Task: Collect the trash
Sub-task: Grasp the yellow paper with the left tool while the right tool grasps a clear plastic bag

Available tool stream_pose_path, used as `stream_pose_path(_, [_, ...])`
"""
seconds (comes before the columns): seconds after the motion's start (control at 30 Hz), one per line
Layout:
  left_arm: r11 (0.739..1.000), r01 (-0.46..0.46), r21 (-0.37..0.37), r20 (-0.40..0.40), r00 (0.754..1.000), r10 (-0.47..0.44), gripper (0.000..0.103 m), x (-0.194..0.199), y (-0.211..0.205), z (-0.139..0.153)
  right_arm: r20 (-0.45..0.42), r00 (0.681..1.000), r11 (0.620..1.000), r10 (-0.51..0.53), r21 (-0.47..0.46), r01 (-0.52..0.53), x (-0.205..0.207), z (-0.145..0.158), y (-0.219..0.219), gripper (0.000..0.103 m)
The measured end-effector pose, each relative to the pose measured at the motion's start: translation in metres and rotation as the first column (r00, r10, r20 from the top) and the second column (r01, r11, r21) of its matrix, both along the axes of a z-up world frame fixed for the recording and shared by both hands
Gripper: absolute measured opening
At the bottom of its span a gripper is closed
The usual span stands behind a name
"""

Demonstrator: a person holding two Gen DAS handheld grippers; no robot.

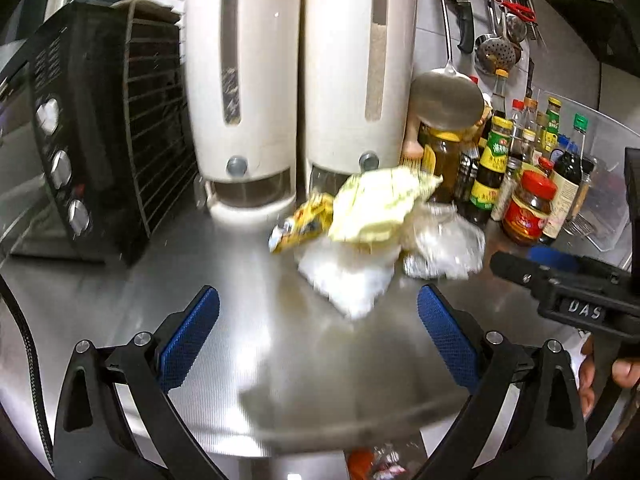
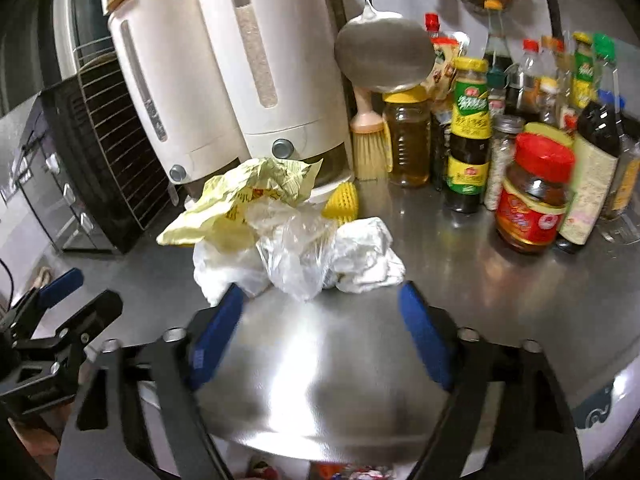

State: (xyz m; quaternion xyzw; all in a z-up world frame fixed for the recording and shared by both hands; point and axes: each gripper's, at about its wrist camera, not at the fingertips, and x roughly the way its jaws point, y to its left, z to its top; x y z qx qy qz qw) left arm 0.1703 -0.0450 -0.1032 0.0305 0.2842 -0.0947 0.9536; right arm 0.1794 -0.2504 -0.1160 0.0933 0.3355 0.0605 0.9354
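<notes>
A pile of trash lies on the steel counter: a crumpled pale yellow wrapper, a yellow snack packet, white crumpled tissue and a clear plastic bag. My left gripper is open and empty, just short of the pile. My right gripper is open and empty, its fingertips at the near edge of the pile. The right gripper also shows in the left wrist view, and the left one in the right wrist view.
Two white grain dispensers stand behind the pile. A black toaster oven is at the left. Sauce bottles and jars crowd the right. A ladle and utensils hang on the wall. A small brush leans nearby.
</notes>
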Motion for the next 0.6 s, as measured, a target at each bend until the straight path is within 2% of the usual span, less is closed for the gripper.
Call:
stream_pose_path(0.13, [0.999,0.033,0.041,0.002,0.999,-0.033,0.087,0.024,-0.014,-0.001,-0.020,0.999,0.999,0.029,0.038,-0.028,0.019,-0.006,0.003,0.055])
stream_pose_path(0.33, [0.995,0.076,0.064,0.003,0.997,-0.077,0.087,0.051,-0.033,-0.004,-0.042,0.997,0.998,0.060,0.031,-0.059,0.039,-0.013,0.012,0.038])
stream_pose_path(0.4, [0.991,0.099,0.086,0.003,0.995,-0.099,0.087,0.058,-0.041,-0.007,-0.057,0.996,0.998,0.062,0.037,-0.059,0.046,-0.017,0.010,0.023])
stream_pose_path(0.43, [0.991,0.101,0.093,0.002,0.995,-0.102,0.085,0.061,-0.043,-0.008,-0.062,0.996,0.998,0.057,0.038,-0.055,0.049,-0.019,0.008,0.019])
stream_pose_path(0.5, [0.990,0.111,0.092,-0.011,0.994,-0.110,0.075,0.068,-0.046,-0.010,-0.068,0.996,0.998,0.052,0.036,-0.049,0.052,-0.022,0.004,0.012])
stream_pose_path(0.57, [0.989,0.125,0.080,-0.035,0.992,-0.123,0.057,0.077,-0.048,-0.013,-0.066,0.997,0.998,0.049,0.037,-0.047,0.053,-0.023,0.001,0.009])
stream_pose_path(0.6, [0.988,0.130,0.081,-0.043,0.991,-0.127,0.052,0.080,-0.049,-0.015,-0.064,0.997,0.998,0.049,0.037,-0.047,0.054,-0.023,-0.001,0.009])
